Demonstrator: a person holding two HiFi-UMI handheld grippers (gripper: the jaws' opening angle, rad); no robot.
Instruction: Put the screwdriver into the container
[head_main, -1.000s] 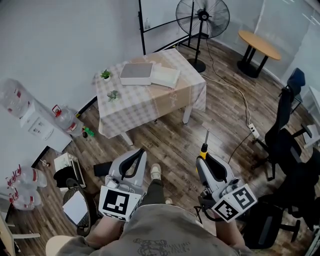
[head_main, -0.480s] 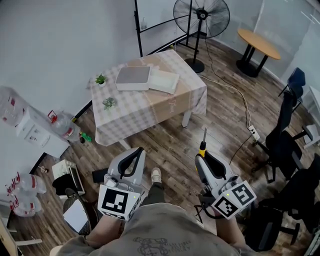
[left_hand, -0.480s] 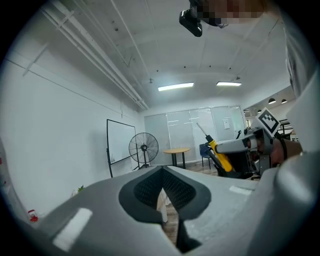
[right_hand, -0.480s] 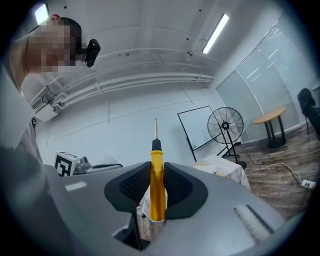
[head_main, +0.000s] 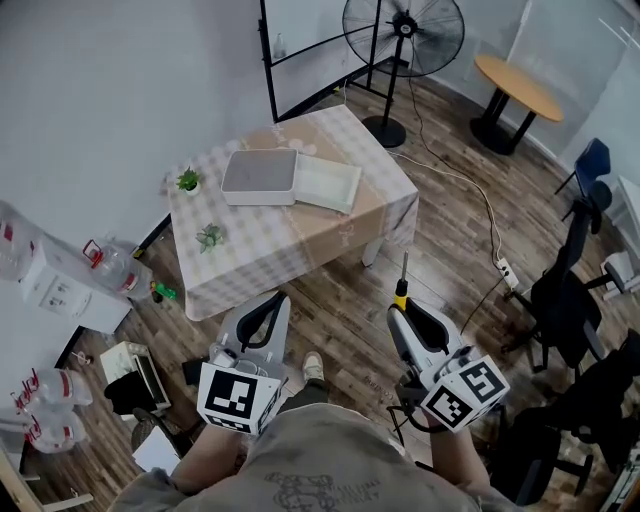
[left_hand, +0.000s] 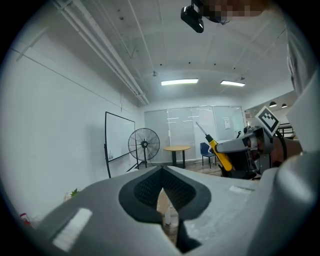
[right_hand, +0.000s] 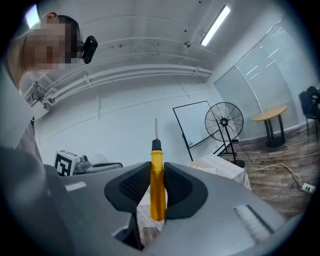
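right claw (right_hand: 157, 172) clamping screwdriver (right_hand: 157, 200), left claw (left_hand: 163, 192) closed

A pedestal fan (head_main: 403, 29) stands beyond the checkered table (head_main: 332, 226).

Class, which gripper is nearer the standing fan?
Right. The right gripper, shut on the screwdriver, is almost straight below the fan in the head view; the left gripper is farther off, down-left of it.
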